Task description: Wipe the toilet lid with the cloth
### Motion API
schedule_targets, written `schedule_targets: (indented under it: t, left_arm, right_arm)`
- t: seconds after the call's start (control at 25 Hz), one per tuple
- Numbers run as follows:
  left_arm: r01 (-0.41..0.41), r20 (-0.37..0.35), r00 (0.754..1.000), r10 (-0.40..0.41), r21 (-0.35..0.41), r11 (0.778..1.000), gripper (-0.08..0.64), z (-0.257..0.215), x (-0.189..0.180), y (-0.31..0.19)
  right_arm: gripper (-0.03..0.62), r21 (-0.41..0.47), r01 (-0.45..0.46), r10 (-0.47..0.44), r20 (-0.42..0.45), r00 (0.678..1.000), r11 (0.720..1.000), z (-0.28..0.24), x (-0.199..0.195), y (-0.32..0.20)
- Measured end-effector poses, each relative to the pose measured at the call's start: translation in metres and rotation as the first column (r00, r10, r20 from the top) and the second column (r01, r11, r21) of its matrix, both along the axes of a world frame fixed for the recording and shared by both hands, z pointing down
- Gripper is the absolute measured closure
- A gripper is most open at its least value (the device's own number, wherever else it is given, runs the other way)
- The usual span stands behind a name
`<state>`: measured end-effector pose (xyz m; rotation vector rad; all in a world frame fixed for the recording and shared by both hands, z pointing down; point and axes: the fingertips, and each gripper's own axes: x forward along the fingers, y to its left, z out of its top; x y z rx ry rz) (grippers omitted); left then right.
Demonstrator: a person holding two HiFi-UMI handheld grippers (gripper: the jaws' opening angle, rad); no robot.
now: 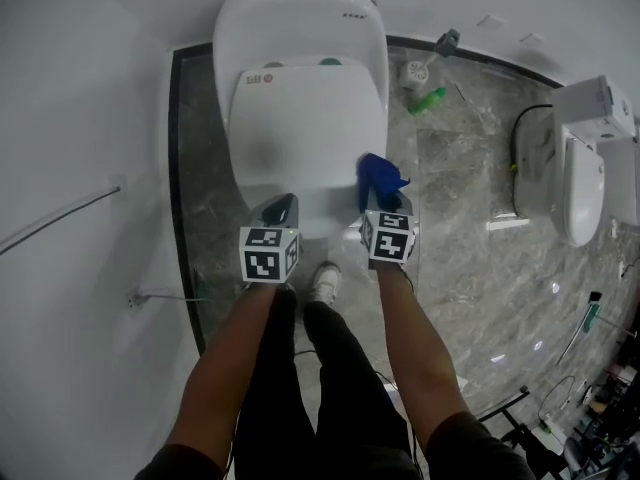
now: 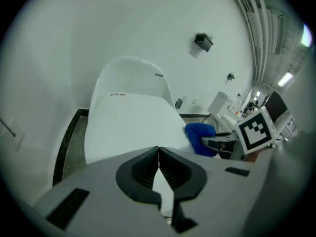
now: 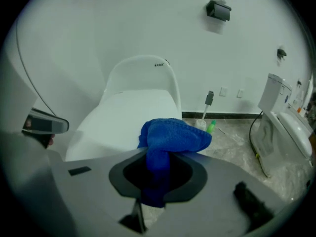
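A white toilet stands against the wall with its lid down; the lid fills the middle of the left gripper view and the lid lies ahead in the right gripper view. My right gripper is shut on a bunched blue cloth over the lid's front right edge. The cloth bulges out of the jaws, and the cloth also shows at the right of the left gripper view. My left gripper hangs shut and empty over the lid's front edge.
A toilet brush in its holder and a green bottle stand on the grey marble floor to the right of the toilet. A second white toilet stands at the far right. The person's white shoe is just in front of the bowl.
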<state>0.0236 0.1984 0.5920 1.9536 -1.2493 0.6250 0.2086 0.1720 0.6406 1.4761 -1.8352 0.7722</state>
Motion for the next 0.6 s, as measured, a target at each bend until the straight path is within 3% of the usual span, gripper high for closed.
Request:
schedule_targets:
  t: [0.2, 0.4, 0.6]
  left_arm:
    - [0.111, -0.003, 0.994, -0.111, -0.009, 0.994, 0.548, 0.003, -0.037, 0.019]
    - [0.284, -0.019, 0.958, -0.285, -0.049, 0.958, 0.548, 0.011, -0.105, 0.036]
    - [0.322, -0.003, 0.947, -0.322, -0.054, 0.945, 0.548, 0.014, -0.139, 0.054]
  right_arm:
    - [0.535, 0.099, 0.101, -0.11, 0.092, 0.99, 0.99, -0.032, -0.071, 0.014]
    - [0.534, 0.075, 0.233, -0.243, 0.169, 0.955, 0.97, -0.033, -0.161, 0.047]
    - [0.535, 0.032, 0.38, -0.38, 0.165, 0.91, 0.924, -0.012, -0.225, 0.074]
